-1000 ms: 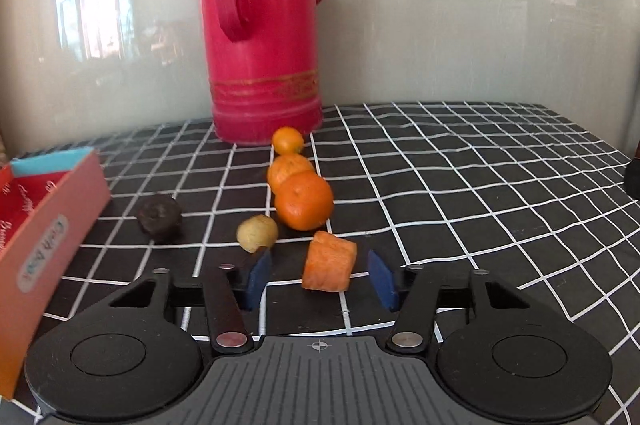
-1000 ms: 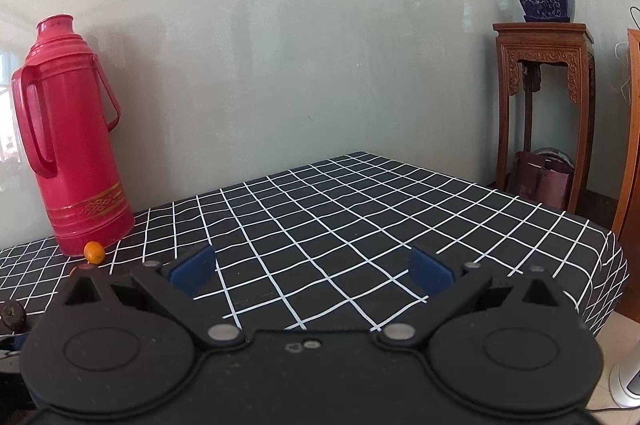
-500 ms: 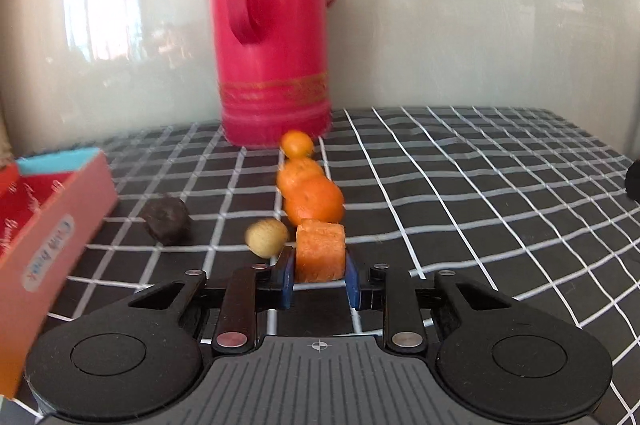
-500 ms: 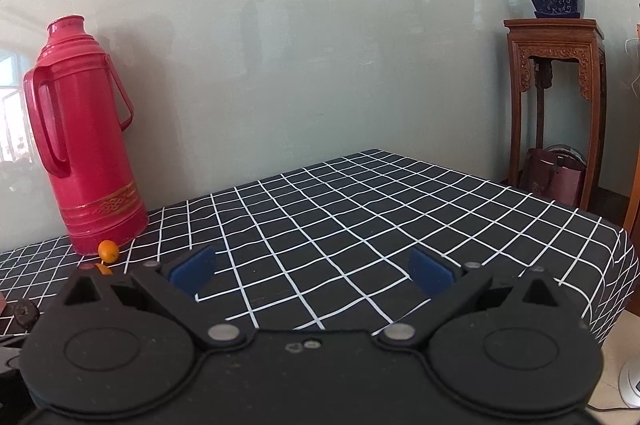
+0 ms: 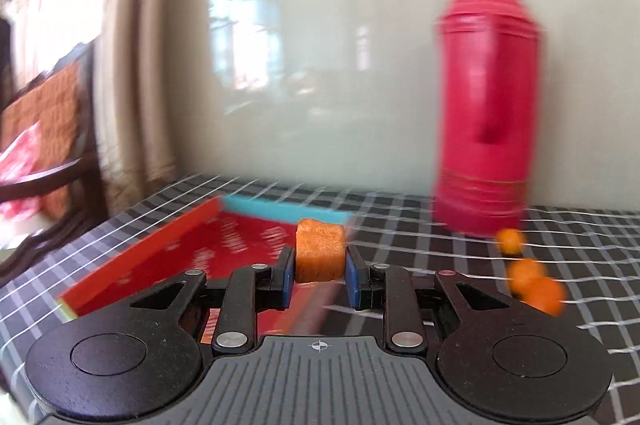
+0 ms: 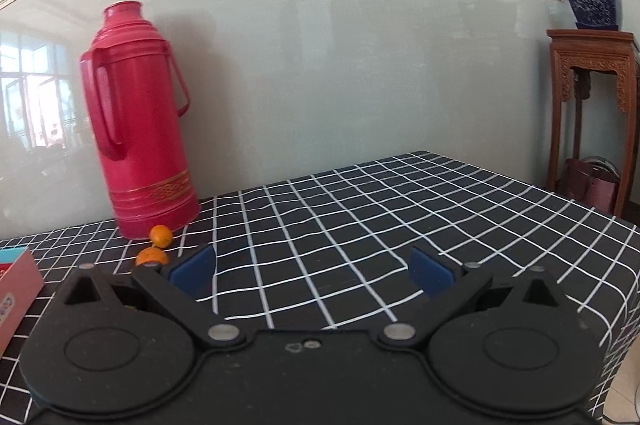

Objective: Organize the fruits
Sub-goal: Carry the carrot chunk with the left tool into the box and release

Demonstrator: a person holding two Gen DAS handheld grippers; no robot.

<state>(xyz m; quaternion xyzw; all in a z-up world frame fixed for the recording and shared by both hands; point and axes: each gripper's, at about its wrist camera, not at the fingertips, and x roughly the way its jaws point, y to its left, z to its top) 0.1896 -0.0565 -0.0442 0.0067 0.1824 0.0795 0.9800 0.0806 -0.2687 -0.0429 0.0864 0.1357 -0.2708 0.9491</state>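
Note:
My left gripper [image 5: 318, 275] is shut on an orange carrot chunk [image 5: 319, 255] and holds it lifted, in front of the near right edge of a red box [image 5: 192, 245] with a blue far wall. The view is blurred by motion. Three oranges [image 5: 536, 291] lie in a row on the cloth to the right. My right gripper [image 6: 312, 271] is open and empty above the checked cloth. In the right wrist view two oranges [image 6: 160, 235] show by the flask, and a corner of the box [image 6: 16, 277] at far left.
A tall red thermos flask [image 5: 486, 105] [image 6: 140, 129] stands at the back by the wall. The table has a black cloth with white grid [image 6: 360, 225]. A chair [image 5: 52, 129] stands left of the table; a wooden stand with a potted plant [image 6: 588, 73] is at right.
My left gripper closed on the carrot chunk, lifted it and swung left toward the red box. The right gripper turned slightly left, staying open.

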